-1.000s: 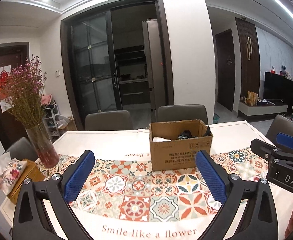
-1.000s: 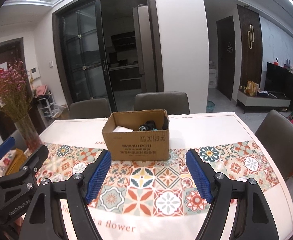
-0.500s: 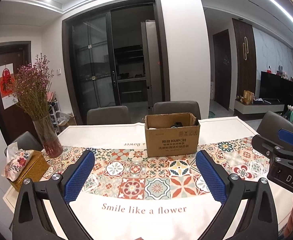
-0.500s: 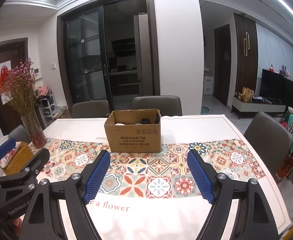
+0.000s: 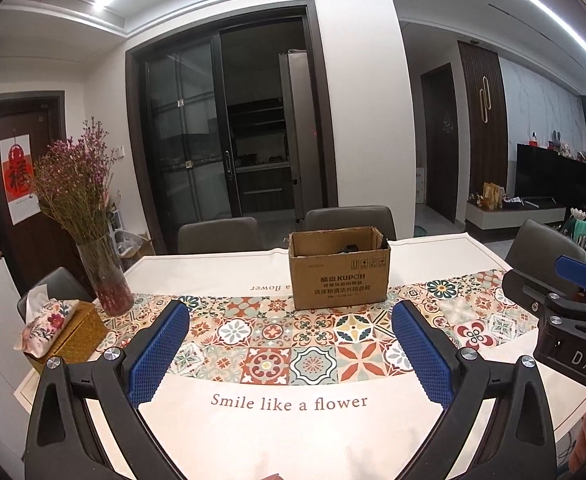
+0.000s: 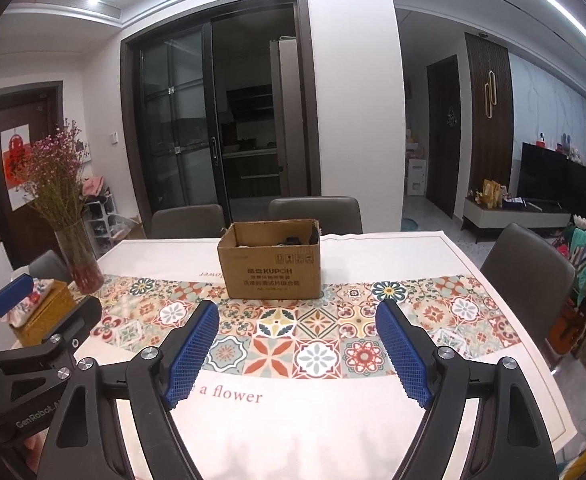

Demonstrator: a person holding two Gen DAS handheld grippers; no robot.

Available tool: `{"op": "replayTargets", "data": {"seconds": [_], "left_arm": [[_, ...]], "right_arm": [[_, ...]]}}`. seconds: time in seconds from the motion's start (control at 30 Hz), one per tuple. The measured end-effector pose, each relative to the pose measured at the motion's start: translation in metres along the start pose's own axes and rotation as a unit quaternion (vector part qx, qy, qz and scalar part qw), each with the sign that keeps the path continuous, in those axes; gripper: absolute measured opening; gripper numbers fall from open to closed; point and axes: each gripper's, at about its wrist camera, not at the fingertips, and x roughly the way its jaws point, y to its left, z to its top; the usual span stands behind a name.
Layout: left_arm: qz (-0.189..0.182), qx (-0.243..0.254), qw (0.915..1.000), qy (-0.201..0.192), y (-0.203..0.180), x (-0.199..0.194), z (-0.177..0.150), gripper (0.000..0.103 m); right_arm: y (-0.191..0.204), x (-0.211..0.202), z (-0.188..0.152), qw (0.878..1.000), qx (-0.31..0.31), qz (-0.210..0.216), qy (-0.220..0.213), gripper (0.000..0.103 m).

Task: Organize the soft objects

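Both hand-held grippers, left (image 5: 291, 354) and right (image 6: 297, 354), spread empty, have retreated; cardboard box (image 5: 339, 270) contents look dark, perhaps clothing

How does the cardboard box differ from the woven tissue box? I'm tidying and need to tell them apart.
The cardboard box is plain brown with printed text; the tissue box is golden woven with a floral fabric cover. The cardboard box stands mid-table, open-topped, with dark items inside; the tissue box sits at the left edge near the vase, a tissue poking out. Both rest on the tablecloth.
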Motion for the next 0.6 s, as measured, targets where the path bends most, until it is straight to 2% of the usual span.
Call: {"op": "replayTargets", "data": {"seconds": [0.33, 0.6], "left_arm": [[-0.017, -0.004, 0.9998, -0.004, 0.0, -0.012, -0.002, 0.103], [-0.015, 0.0, 0.9998, -0.012, -0.002, -0.013, -0.005, 0.103]], "right_arm": [[-0.003, -0.008, -0.008, 1.0, 0.004, 0.001, 0.003, 0.081], [-0.004, -0.007, -0.013, 1.0, 0.007, 0.002, 0.009, 0.081]]}}
